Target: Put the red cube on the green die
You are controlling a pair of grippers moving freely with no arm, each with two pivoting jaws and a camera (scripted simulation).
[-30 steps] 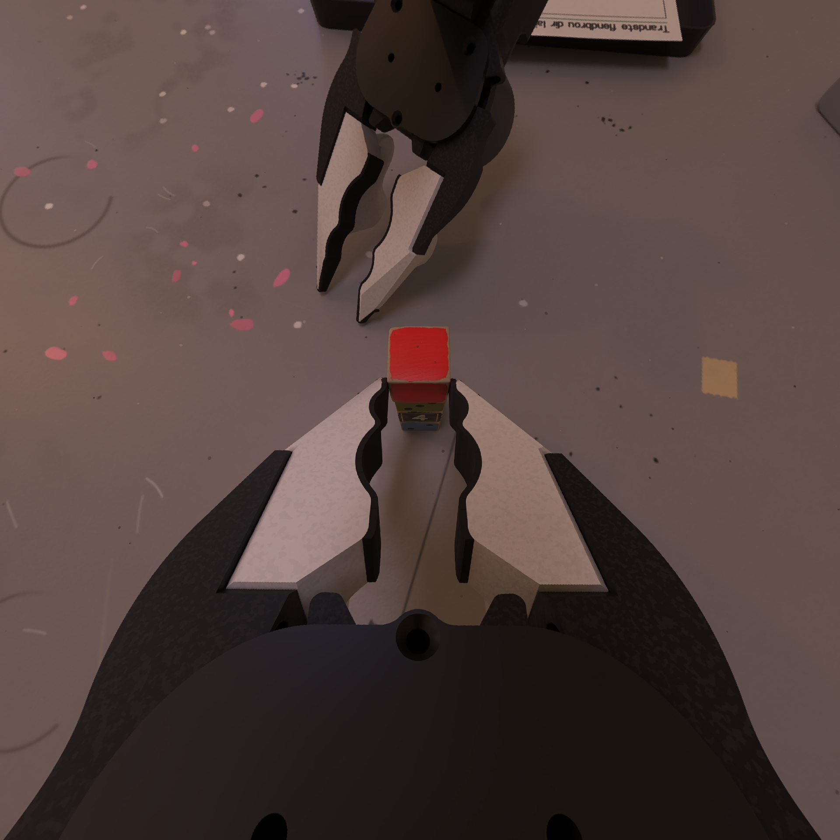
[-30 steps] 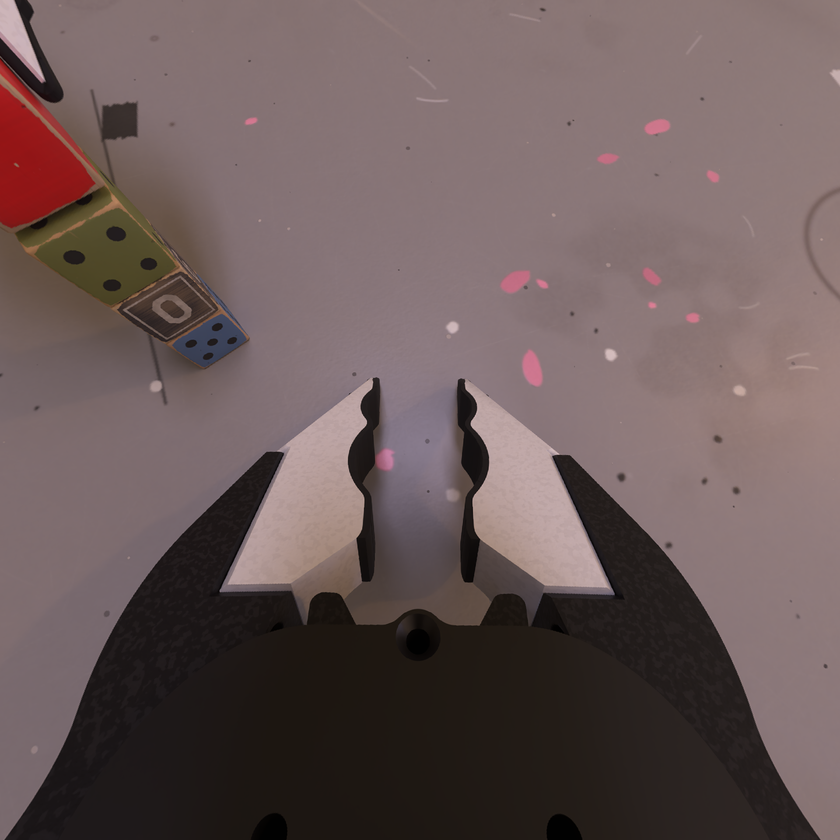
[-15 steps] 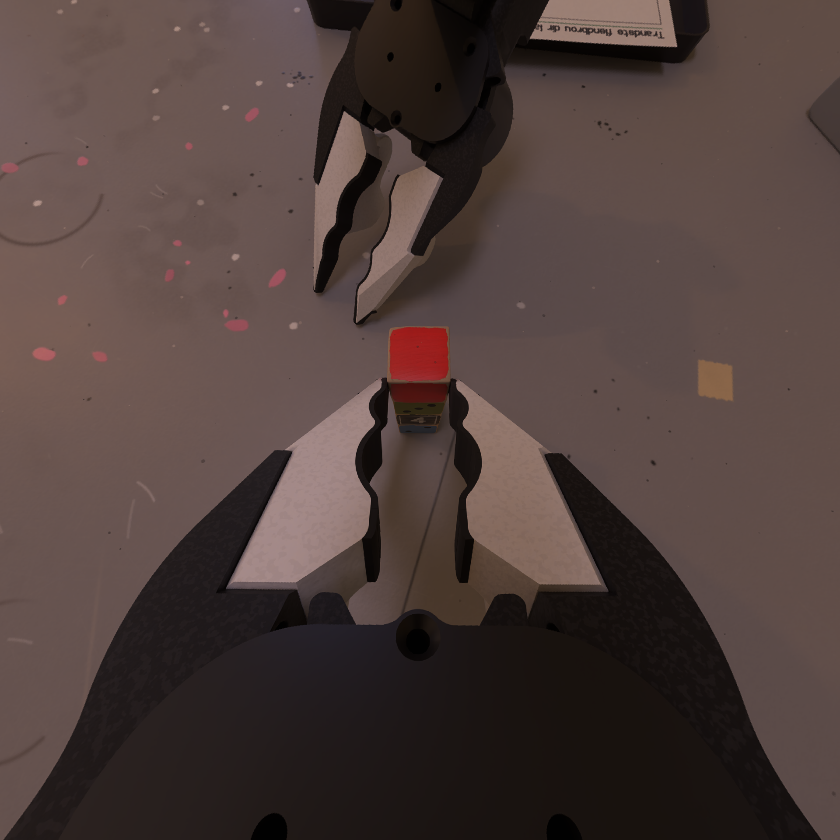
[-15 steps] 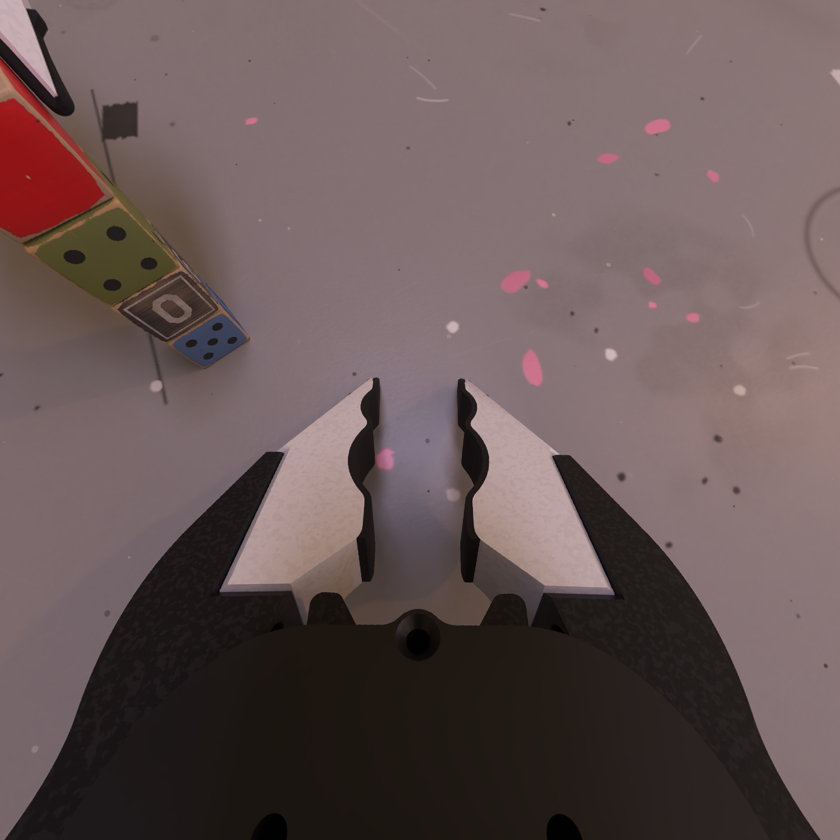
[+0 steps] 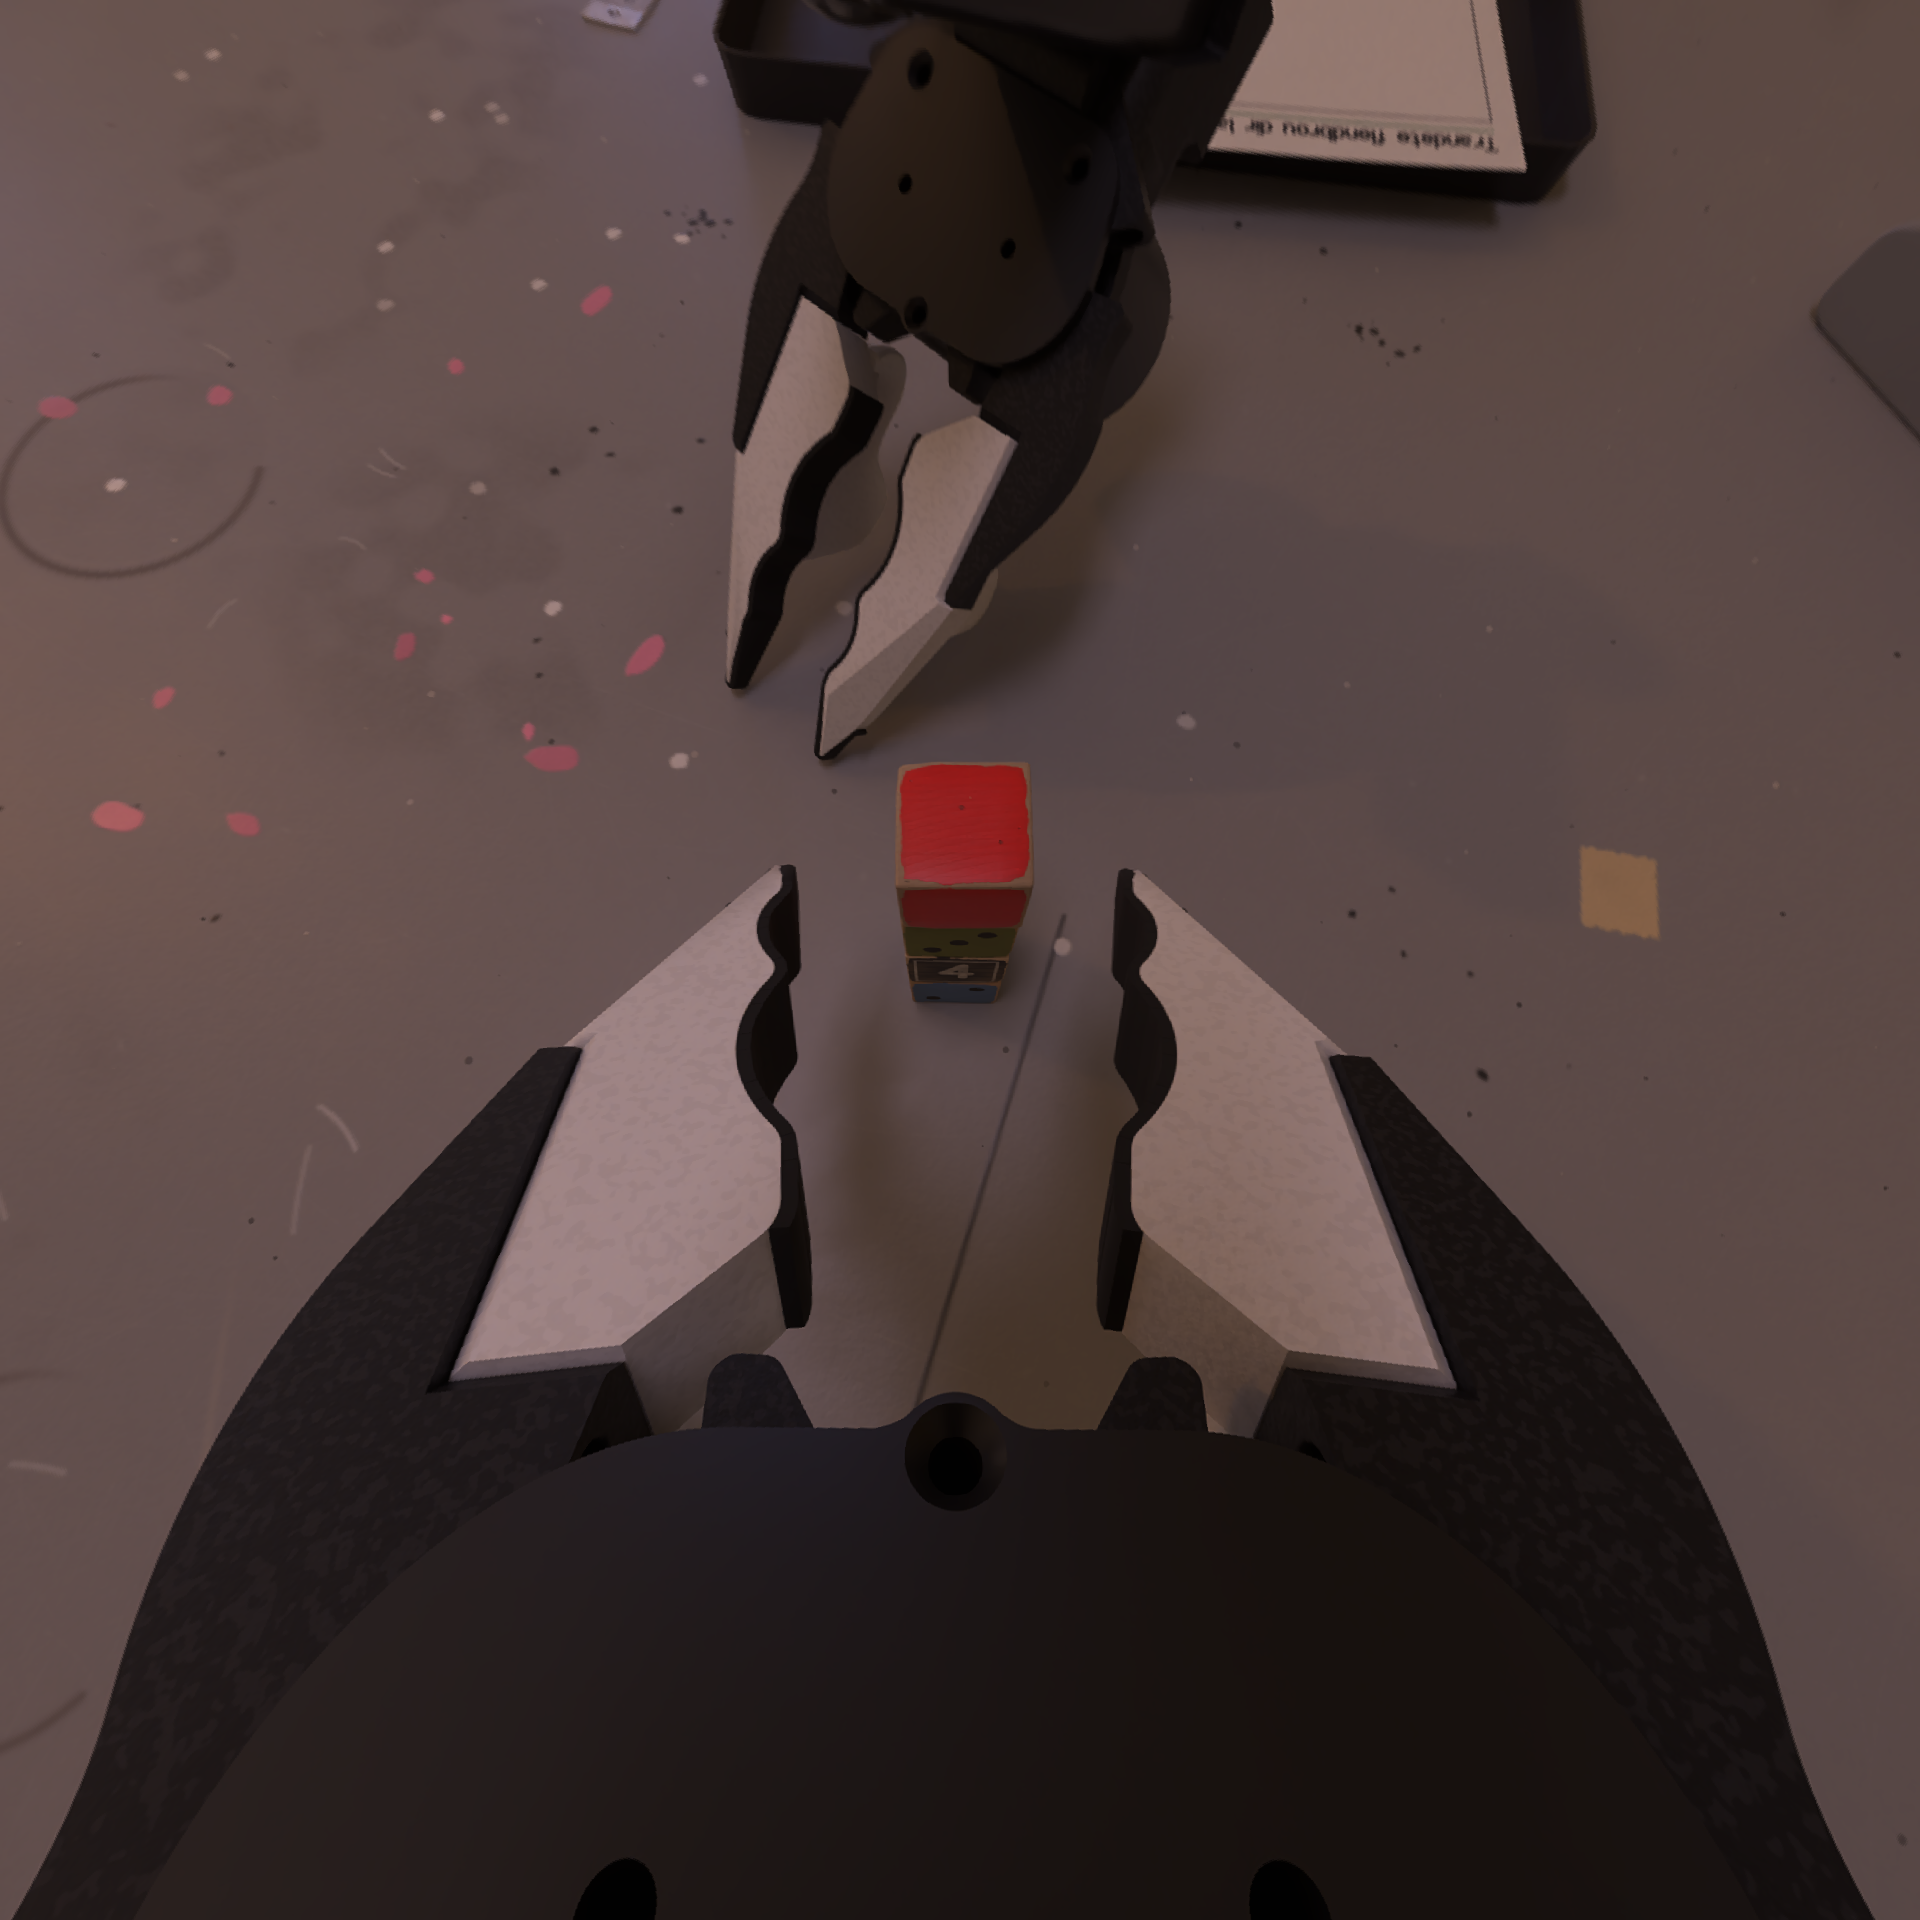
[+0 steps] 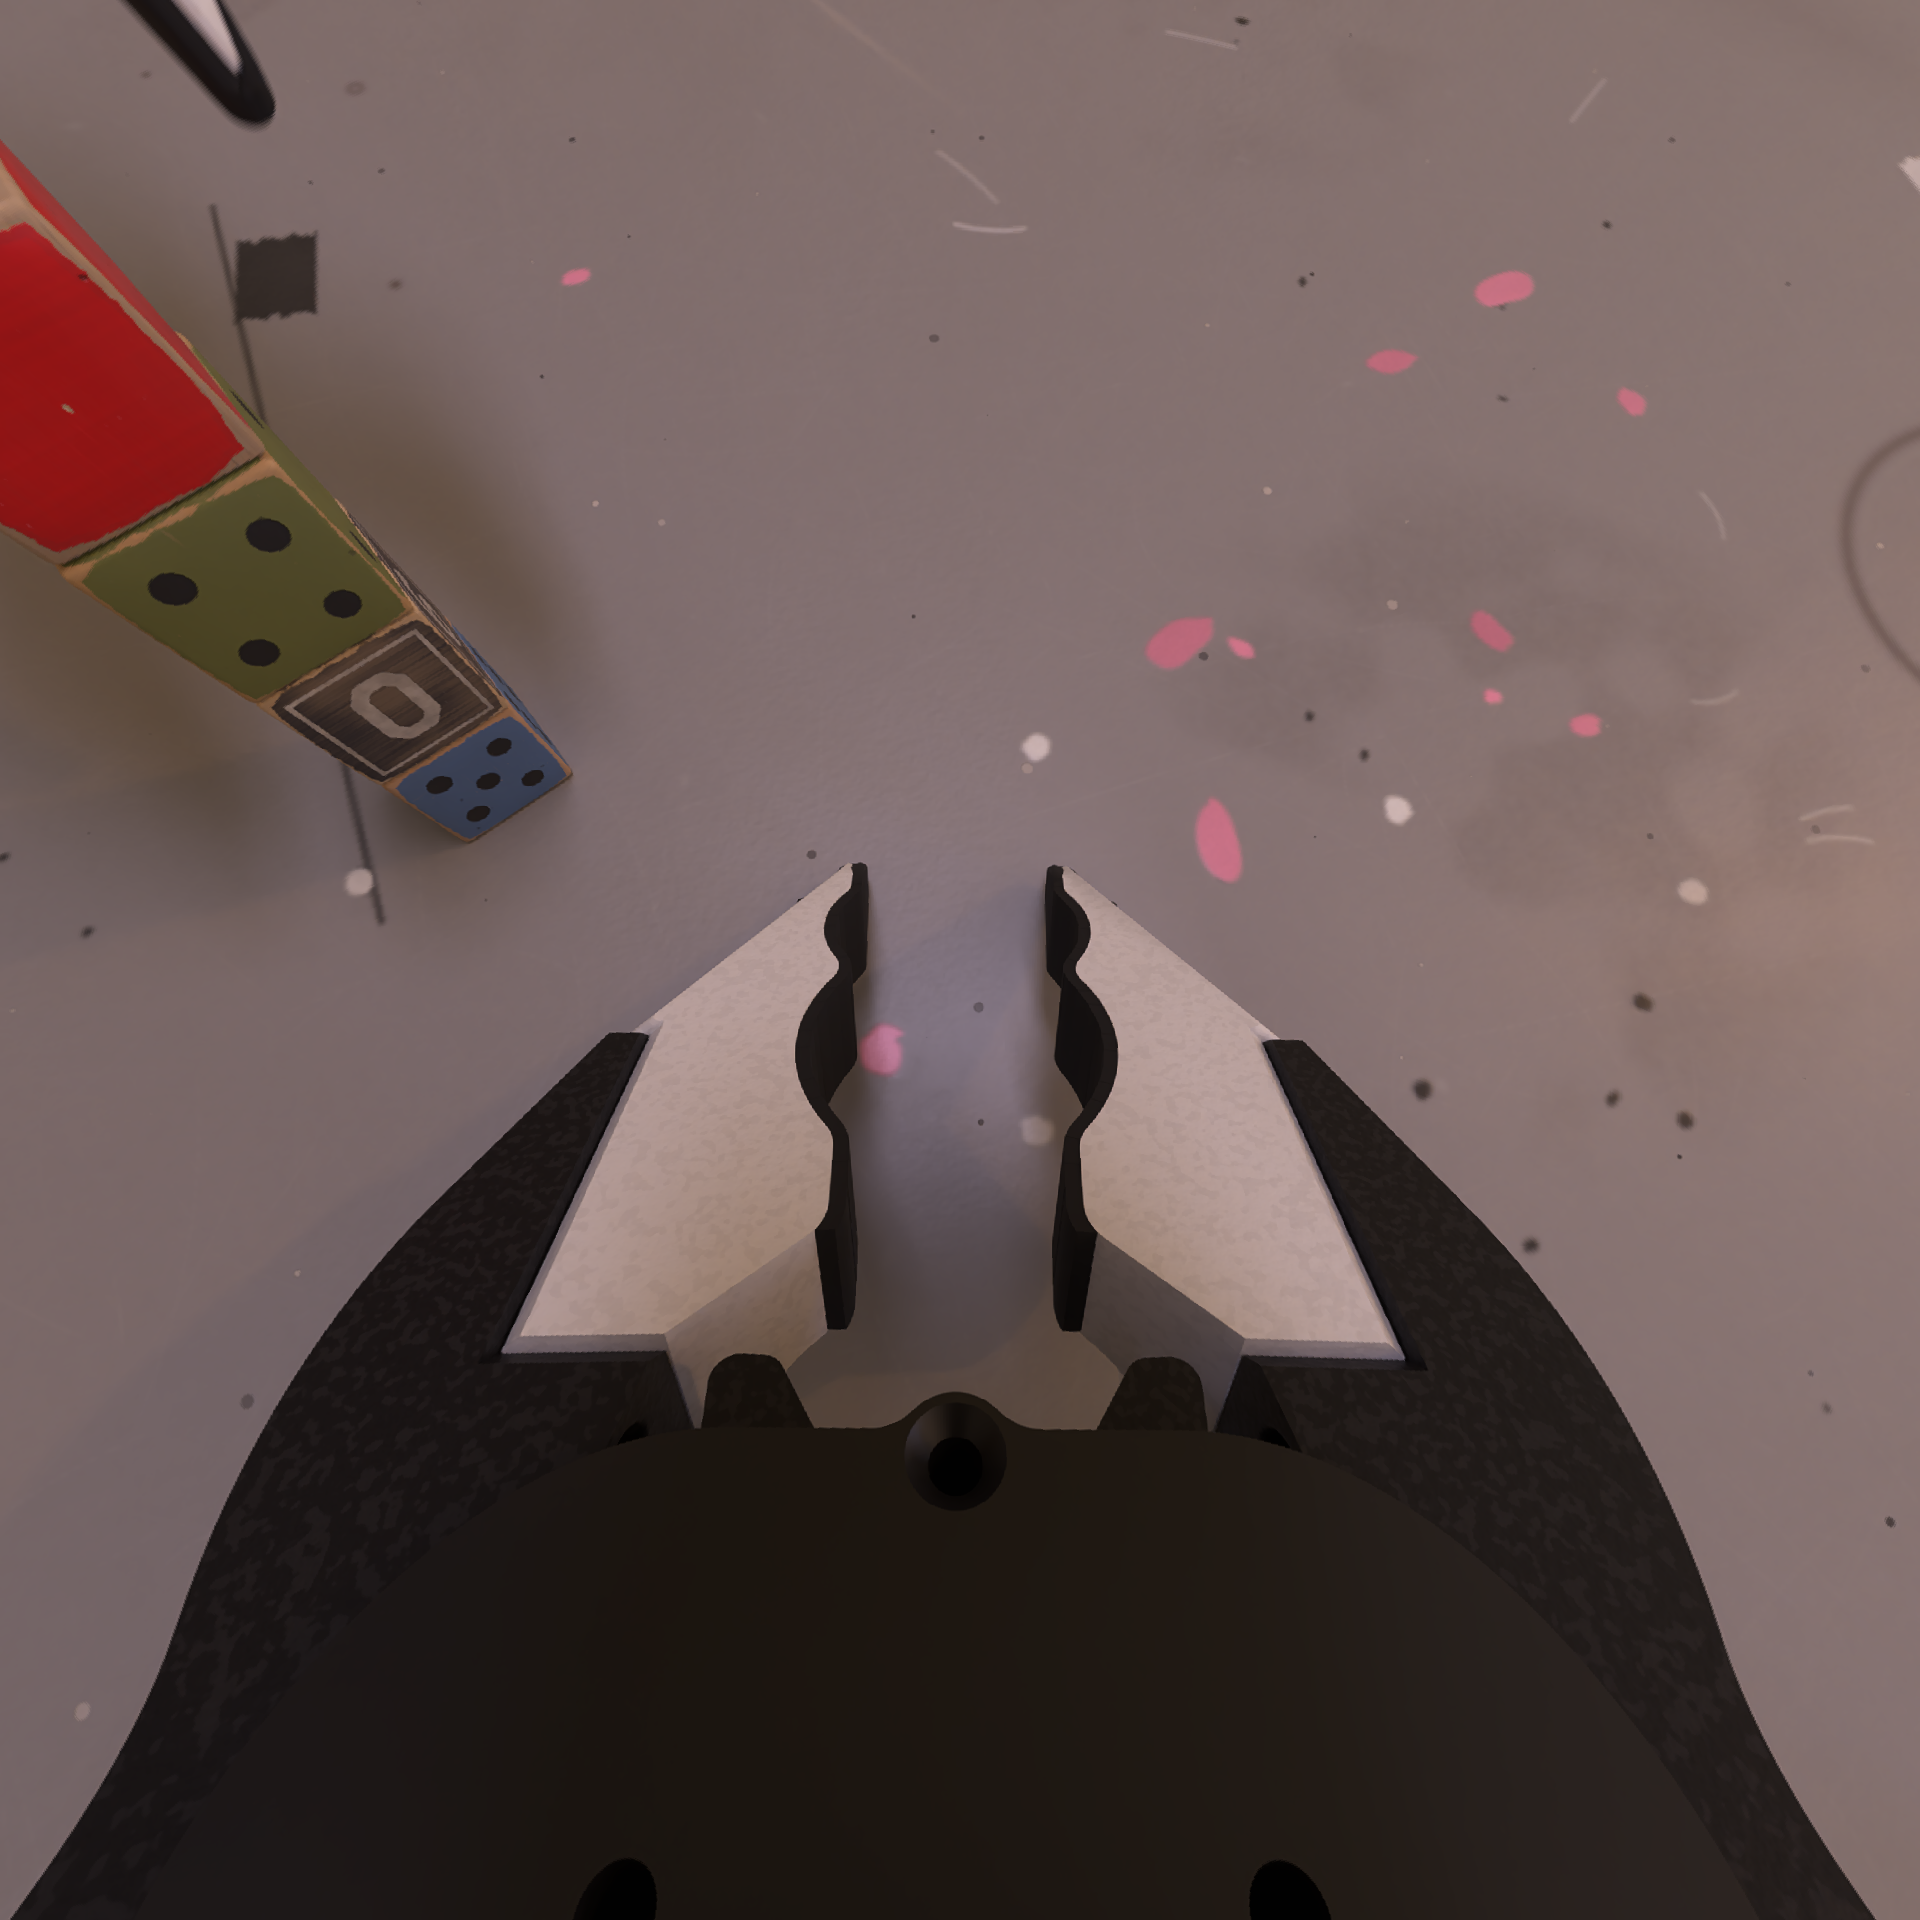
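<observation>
While the left claw point(image 5: 956, 883) hangs above a four-block tower with its two white, black-edged fingers spread wide and touching nothing, the red painted wooden cube point(image 5: 964, 837) sits squarely on top of the green wooden die with black pips point(image 5: 961, 941). Under the green die comes a dark wooden block bearing a pale character in a frame point(image 5: 957, 971), and under that a blue die with black pips point(image 5: 955, 994), which stands on the grey, scuffed desk point(image 5: 1455, 665). The stack stands upright, between the left claw's fingertips in that claw's own view but clear of both.

The right claw point(image 5: 795, 717) points down at the desk just beyond the tower, its tips near the red cube but not touching it. Its fingers are parted, with a narrower gap than the left claw's, and nothing lies between them. In the right claw's point(image 6: 954, 878) own view the tower leans in from the left edge, showing the red cube point(image 6: 99, 405), the green die point(image 6: 244, 592), the dark block point(image 6: 390, 701) and the blue die point(image 6: 483, 779), with one fingertip of the left claw point(image 6: 223, 52) showing at the top left corner.

Pink and white paint flecks point(image 6: 1218, 840) dot the desk point(image 6: 1143, 416), and faint ring marks point(image 5: 125, 478) show on it. A black tray holding a white printed sheet point(image 5: 1382, 94) lies at the far edge, and a small tan square patch point(image 5: 1618, 891) marks the desk to the right of the tower.
</observation>
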